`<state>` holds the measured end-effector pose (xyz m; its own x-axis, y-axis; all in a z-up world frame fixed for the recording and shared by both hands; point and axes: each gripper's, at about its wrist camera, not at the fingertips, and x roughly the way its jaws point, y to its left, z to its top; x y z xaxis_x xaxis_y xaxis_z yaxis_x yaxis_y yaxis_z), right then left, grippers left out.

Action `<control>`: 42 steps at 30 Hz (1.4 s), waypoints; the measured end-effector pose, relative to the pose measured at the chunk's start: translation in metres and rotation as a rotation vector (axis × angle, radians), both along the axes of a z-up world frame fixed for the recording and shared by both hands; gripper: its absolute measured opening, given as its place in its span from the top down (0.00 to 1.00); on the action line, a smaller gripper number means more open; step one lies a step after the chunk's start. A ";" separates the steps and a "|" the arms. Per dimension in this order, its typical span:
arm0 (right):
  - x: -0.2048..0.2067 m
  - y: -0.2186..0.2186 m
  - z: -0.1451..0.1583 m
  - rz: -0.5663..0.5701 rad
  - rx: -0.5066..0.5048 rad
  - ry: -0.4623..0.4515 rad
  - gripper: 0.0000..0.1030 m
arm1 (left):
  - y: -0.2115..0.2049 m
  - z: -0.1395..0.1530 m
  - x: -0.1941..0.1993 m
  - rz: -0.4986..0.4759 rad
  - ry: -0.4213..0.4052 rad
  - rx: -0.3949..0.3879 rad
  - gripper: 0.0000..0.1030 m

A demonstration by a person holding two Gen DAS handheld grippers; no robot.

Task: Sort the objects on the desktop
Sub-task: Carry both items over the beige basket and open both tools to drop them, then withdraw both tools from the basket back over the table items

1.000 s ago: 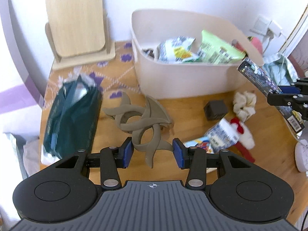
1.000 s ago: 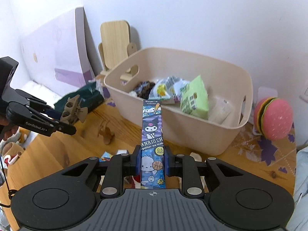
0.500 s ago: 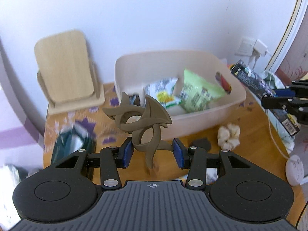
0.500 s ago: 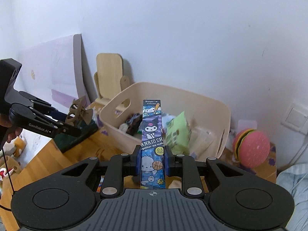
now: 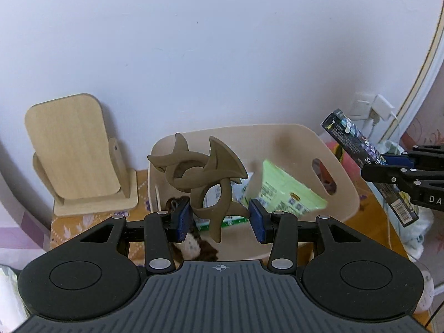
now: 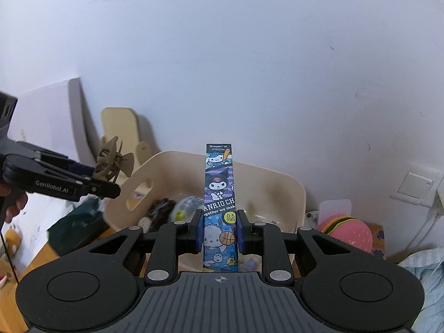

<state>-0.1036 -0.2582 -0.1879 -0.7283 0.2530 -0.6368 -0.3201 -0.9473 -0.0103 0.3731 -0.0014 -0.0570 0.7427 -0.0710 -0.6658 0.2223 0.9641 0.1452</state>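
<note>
My left gripper [image 5: 220,219] is shut on a brown hair claw clip [image 5: 199,172] and holds it in the air over the near left part of the cream storage bin [image 5: 341,177]. My right gripper [image 6: 219,230] is shut on a tall blue cartoon pen box [image 6: 219,194], held upright above the bin [image 6: 294,191]. The pen box also shows at the right of the left wrist view [image 5: 360,152]. The clip and left gripper show at the left of the right wrist view [image 6: 111,161]. The bin holds a green packet [image 5: 285,194], a snack bag and dark fluffy items.
A wooden stand [image 5: 72,152] leans at the wall left of the bin. A pink burger toy [image 6: 349,230] sits right of the bin, below a wall socket [image 6: 416,186]. A dark green bag [image 6: 77,224] lies on the wooden table left of the bin.
Both grippers have risen and moved toward the bin with their loads. The clip now hangs over the bin's left part; the pen box is above its middle.
</note>
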 end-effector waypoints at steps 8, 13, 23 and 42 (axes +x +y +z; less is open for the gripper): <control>-0.027 0.033 -0.023 -0.090 -0.095 -0.018 0.79 | -0.016 -0.029 0.033 0.007 0.044 0.021 0.56; -0.041 0.042 -0.043 -0.118 -0.105 -0.064 0.79 | -0.018 -0.047 0.046 0.043 0.087 0.043 0.56; -0.056 0.049 -0.079 -0.140 -0.141 -0.151 0.78 | -0.027 -0.075 0.058 0.020 0.138 0.091 0.56; -0.029 0.028 -0.048 -0.174 -0.086 -0.040 0.08 | -0.025 -0.056 0.015 -0.016 0.013 0.175 0.19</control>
